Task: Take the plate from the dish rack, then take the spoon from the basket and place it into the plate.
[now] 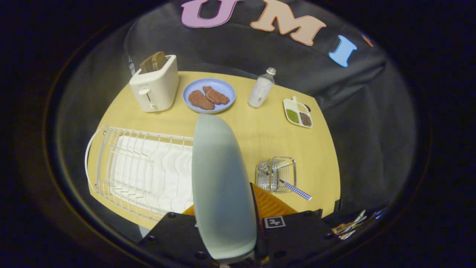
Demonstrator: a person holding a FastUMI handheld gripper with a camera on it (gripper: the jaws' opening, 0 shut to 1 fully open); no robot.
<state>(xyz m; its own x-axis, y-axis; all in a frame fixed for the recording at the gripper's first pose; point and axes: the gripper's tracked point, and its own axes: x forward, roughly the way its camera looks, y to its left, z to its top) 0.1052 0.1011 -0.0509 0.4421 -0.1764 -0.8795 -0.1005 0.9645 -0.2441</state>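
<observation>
The gripper (227, 223) clamps the pale plate (221, 182) edge-on between its fingers, raised above the table (260, 134). The white dish rack (141, 171) lies left beyond it; right, the spoon (295, 190) leans in the wire basket (277, 173)

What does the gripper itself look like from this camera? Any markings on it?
The gripper shows as a dark, boxy body with small round screw heads. A white square tag with a black block pattern sits on its top face, and a ribbed orange part lies just ahead of that. No cables or sleeve are visible.
</observation>
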